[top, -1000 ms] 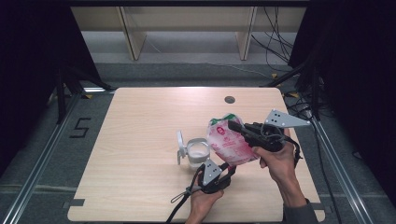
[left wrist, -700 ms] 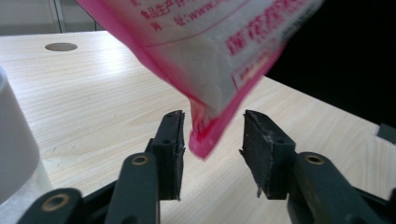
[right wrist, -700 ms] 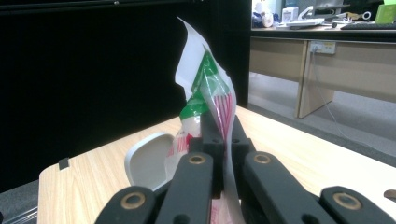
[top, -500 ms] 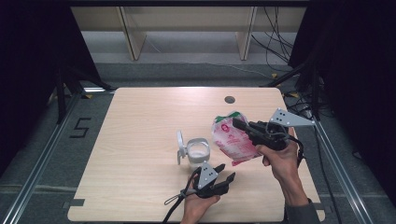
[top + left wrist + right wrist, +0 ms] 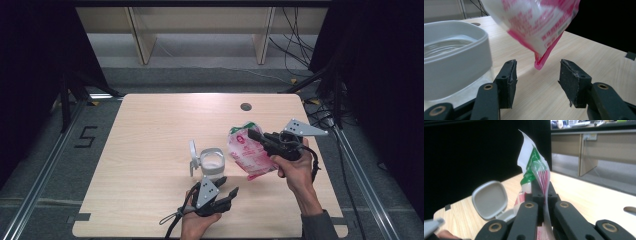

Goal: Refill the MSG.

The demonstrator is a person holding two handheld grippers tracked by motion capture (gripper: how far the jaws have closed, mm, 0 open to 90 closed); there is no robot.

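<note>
From the high view the right gripper (image 5: 256,135) has its fingers clamped on the pink bag (image 5: 246,154), held over the tabletop (image 5: 150,125) just right of the open container (image 5: 211,163), left gripper view shows the left gripper (image 5: 537,75) with fingers just opened wide, nothing gripped, bag corner hanging beyond them, and right gripper view has the bag's top edge pinched.

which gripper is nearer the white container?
Left. The left gripper sits open right beside the white container; the right gripper is farther off, shut on the pink bag.
</note>
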